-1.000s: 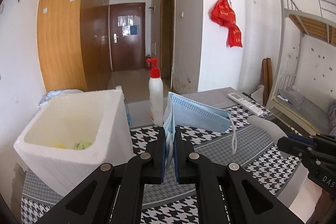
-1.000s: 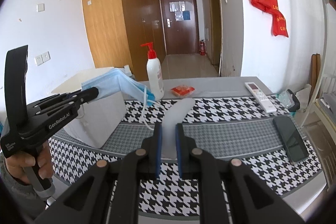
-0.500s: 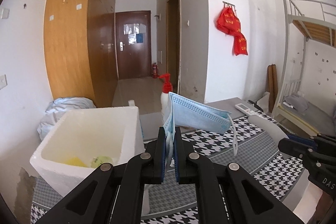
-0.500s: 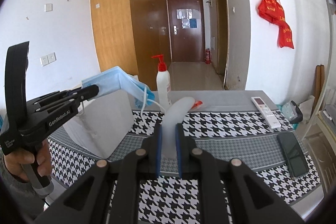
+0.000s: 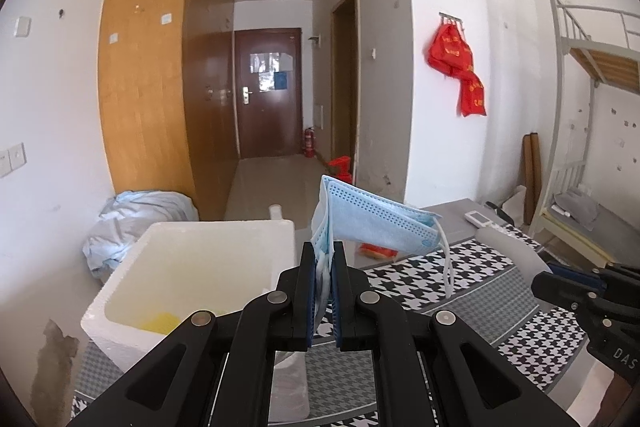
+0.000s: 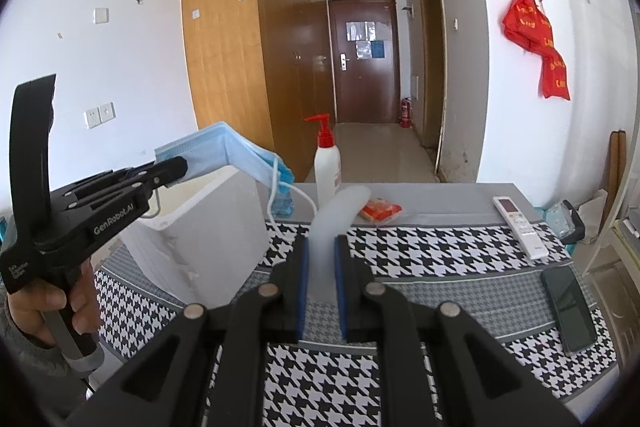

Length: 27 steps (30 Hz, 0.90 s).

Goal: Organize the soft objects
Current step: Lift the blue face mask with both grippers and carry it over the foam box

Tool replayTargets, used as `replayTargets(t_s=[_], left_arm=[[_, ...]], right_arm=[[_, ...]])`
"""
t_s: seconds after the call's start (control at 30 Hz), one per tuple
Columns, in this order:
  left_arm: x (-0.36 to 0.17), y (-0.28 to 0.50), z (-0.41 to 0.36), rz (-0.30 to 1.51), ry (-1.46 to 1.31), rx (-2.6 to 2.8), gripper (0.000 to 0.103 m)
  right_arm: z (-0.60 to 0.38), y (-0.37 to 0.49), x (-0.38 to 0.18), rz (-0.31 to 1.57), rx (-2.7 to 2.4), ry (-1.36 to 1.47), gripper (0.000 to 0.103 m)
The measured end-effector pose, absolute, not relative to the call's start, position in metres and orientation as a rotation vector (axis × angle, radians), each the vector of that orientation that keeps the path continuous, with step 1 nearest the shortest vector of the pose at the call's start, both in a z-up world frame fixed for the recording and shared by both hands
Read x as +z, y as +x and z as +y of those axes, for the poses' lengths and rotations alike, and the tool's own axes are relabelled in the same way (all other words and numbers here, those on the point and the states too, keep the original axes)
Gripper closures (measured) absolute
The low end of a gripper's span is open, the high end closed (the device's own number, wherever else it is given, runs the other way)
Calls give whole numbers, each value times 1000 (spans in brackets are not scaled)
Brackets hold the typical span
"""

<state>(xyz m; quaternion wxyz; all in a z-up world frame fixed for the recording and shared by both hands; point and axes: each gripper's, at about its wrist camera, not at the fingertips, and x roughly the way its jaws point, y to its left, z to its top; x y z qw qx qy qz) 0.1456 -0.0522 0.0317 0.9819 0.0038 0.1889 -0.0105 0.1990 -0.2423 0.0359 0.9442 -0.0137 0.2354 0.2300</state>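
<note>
Currently mask [image 5: 372, 227] pinched by one edge in left gripper [image 5: 323, 291], hanging above the near-right rim of foam box [image 5: 168, 267], likely for dropping in. Right gripper [image 6: 320, 287] clamps a pale soft strip [image 6: 336, 215] over table [image 6: 440, 267], waiting.

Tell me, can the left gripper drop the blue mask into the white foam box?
Probably yes. The left gripper holds the mask above the foam box, whose top is open, nothing between.
</note>
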Motion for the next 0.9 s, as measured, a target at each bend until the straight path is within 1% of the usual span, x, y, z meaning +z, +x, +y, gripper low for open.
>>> replayTargets(t_s=[0.43,0.9], left_arm=[[36,146,-30,379,-10,48,96],[34,156,7,396,-74,146,96]], right_arm=[[-218,200,43,463,531,-41,88],[-196,200,38,474,577,-70,88]])
